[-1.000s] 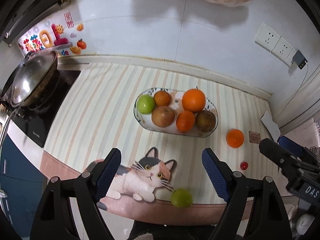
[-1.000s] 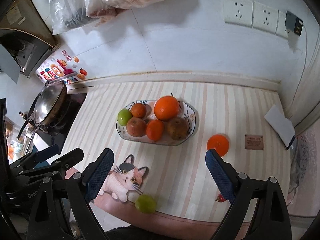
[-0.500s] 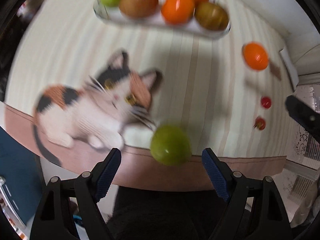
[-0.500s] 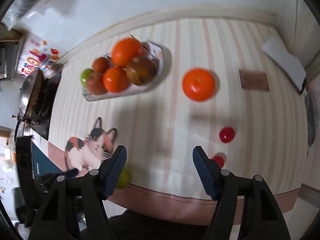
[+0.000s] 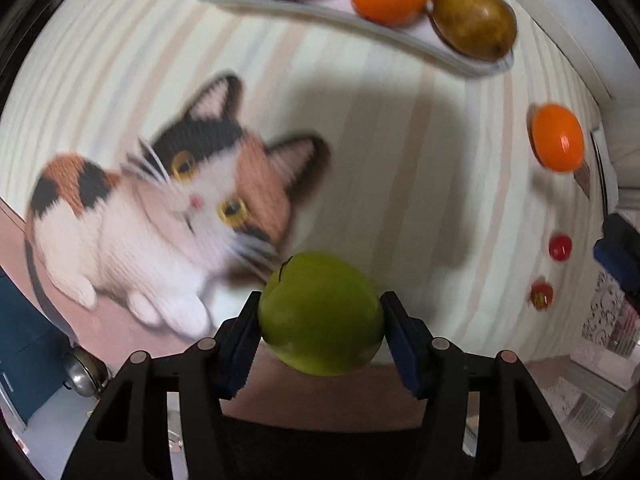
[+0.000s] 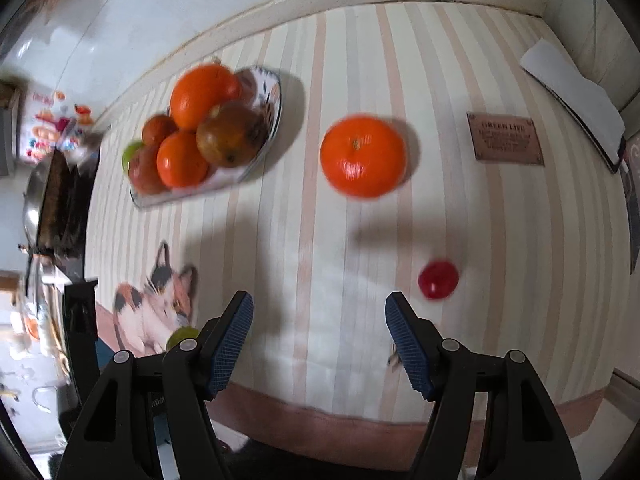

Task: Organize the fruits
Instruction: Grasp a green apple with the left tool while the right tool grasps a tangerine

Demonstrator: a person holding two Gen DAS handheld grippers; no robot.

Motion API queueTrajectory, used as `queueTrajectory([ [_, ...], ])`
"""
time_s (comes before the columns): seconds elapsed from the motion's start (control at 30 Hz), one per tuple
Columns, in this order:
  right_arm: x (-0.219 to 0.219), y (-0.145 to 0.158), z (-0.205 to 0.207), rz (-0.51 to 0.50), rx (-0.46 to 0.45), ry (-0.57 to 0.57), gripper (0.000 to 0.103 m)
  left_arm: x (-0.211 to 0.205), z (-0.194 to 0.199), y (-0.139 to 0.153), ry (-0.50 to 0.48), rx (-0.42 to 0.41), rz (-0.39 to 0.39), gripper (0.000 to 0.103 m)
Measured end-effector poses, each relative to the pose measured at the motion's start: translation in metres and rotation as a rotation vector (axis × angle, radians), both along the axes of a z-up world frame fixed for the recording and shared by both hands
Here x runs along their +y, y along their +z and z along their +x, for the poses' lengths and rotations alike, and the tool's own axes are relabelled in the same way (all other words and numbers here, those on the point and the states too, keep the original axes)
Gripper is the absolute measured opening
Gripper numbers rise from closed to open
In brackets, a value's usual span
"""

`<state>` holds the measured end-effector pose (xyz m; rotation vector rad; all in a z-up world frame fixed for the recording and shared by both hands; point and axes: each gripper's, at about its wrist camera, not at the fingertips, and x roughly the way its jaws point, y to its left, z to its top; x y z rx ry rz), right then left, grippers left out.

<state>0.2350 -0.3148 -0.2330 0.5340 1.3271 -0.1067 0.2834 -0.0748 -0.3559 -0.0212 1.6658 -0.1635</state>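
A green apple (image 5: pixel 320 320) sits at the front edge of the striped mat, beside the cat print. My left gripper (image 5: pixel 320 304) points straight down over it; its jaws are closing and both blue pads touch the apple's sides. The apple (image 6: pixel 182 336) shows small in the right wrist view. My right gripper (image 6: pixel 320 300) stands open over bare mat, nothing between its fingers. A loose orange (image 6: pixel 363 156) lies beyond it and a small red fruit (image 6: pixel 438 280) just right of its right finger. The glass plate (image 6: pixel 184 196) holds several oranges, brown fruits and a green one.
The cat print (image 5: pixel 160 216) lies left of the apple. Two small red fruits (image 5: pixel 560 247) and the orange (image 5: pixel 557 142) lie at the right. A wok on a stove (image 6: pixel 52 200) stands at the left, a brown label (image 6: pixel 506 138) and white paper (image 6: pixel 576 92) at the right.
Both grippers have sunk toward the counter. The left jaws have come in around the green apple. The right jaws have narrowed and now hover near the small red fruits.
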Motion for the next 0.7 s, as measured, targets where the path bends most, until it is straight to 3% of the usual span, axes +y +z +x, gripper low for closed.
queueTrajectory([
  [0.3, -0.035, -0.036, 0.081, -0.054, 0.07, -0.025, 0.074, 0.003, 0.05, 0.006, 0.048, -0.068, 0.053, 0.056],
  [0.53, -0.032, -0.063, 0.1, -0.081, 0.154, 0.018, 0.076, -0.003, 0.054, -0.001, 0.047, -0.061, 0.062, 0.056],
  [0.7, -0.029, -0.071, 0.1, -0.075, 0.122, 0.026, 0.069, 0.006, 0.057, -0.001, 0.048, -0.057, 0.062, 0.056],
])
